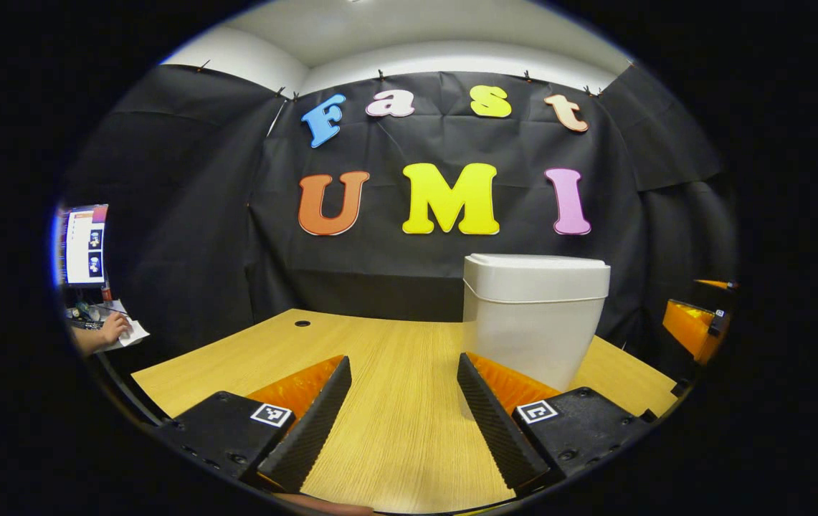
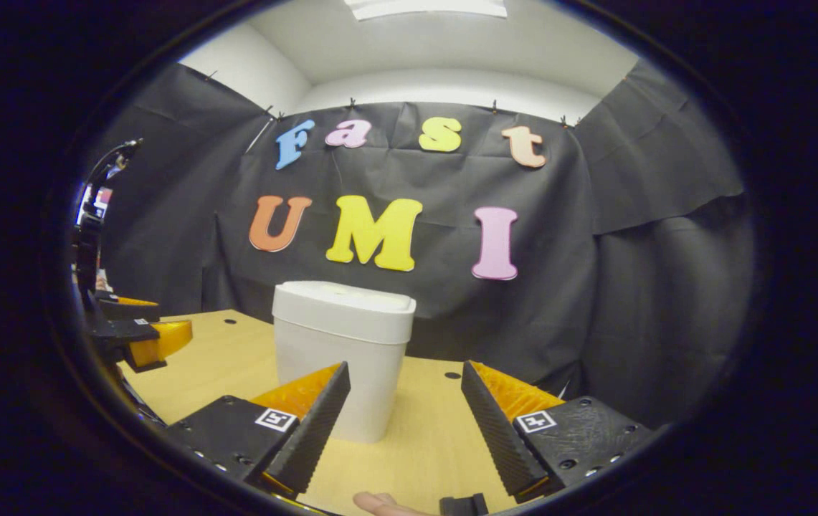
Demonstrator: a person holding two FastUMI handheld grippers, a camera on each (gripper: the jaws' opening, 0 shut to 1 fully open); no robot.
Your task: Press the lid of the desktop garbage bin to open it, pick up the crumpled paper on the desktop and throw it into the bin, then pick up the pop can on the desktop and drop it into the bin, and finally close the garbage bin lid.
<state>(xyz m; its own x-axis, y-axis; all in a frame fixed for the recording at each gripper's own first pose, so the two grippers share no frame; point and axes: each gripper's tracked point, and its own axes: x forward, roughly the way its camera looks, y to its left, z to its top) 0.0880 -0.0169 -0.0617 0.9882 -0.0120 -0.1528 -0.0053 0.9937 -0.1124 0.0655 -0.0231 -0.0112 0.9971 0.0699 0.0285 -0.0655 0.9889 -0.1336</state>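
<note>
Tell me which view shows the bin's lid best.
The right gripper view: the lid sits near centre, shut, its top face showing. In the left gripper view the lid sits right of centre, seen almost edge-on.

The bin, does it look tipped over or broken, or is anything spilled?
No. The bin stands upright on the table with its lid shut and level. Nothing looks spilled or cracked. Both grippers, left and right, are open and apart from it.
</note>
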